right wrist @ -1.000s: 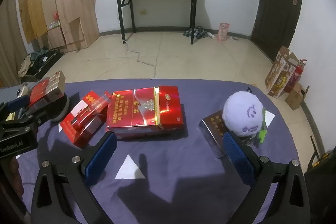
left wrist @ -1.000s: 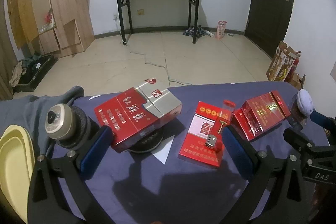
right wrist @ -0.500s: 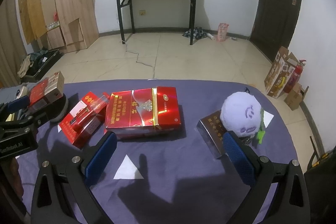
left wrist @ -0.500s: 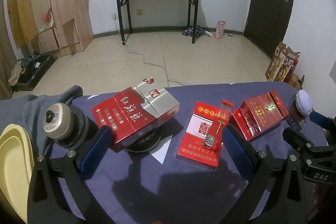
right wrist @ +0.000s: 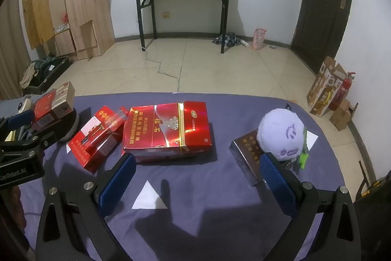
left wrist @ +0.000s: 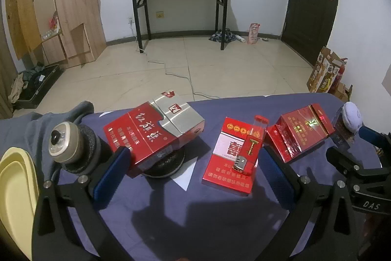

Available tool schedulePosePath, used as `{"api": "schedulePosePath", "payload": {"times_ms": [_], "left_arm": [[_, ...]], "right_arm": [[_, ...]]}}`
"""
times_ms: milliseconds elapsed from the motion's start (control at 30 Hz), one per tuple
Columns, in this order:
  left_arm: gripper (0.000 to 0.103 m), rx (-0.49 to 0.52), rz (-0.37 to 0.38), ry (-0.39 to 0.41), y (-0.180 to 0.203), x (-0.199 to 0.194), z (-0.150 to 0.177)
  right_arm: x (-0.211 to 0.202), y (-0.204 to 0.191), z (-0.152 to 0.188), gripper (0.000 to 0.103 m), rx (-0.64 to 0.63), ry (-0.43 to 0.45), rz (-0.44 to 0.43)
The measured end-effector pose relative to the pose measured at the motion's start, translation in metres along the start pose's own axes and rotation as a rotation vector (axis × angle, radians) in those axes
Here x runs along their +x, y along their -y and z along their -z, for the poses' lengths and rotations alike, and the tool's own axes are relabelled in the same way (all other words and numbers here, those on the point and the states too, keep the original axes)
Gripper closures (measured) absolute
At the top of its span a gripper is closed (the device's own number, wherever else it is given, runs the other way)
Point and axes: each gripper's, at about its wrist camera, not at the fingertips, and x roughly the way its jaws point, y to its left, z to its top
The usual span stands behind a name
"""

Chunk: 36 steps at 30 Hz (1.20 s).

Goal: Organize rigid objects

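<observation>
Left wrist | right gripper body reads "DAS" (white) | open

A matt purple cloth covers the table in the lower half of both views, smooth with few creases. At centre of the right wrist view, the red carton is glossy foil-faced card that throws back bright glare. The red-and-silver carton, left of centre in the left wrist view, pairs shiny red card with a brushed metallic silver panel. The slim case at centre there is clear glossy plastic. The round plush at right looks soft and fuzzy. Gripper pads are blue, finely textured rubber on matt black plastic arms. The floor is polished tile.
</observation>
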Motion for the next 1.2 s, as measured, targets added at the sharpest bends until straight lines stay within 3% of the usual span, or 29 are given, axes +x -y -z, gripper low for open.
{"api": "schedulePosePath", "payload": {"times_ms": [1200], "left_arm": [[0.000, 0.022, 0.004, 0.007, 0.0051, -0.0021, -0.0016]], "right_arm": [[-0.0004, -0.0029, -0.0006, 0.001, -0.008, 0.012, 0.002]]}}
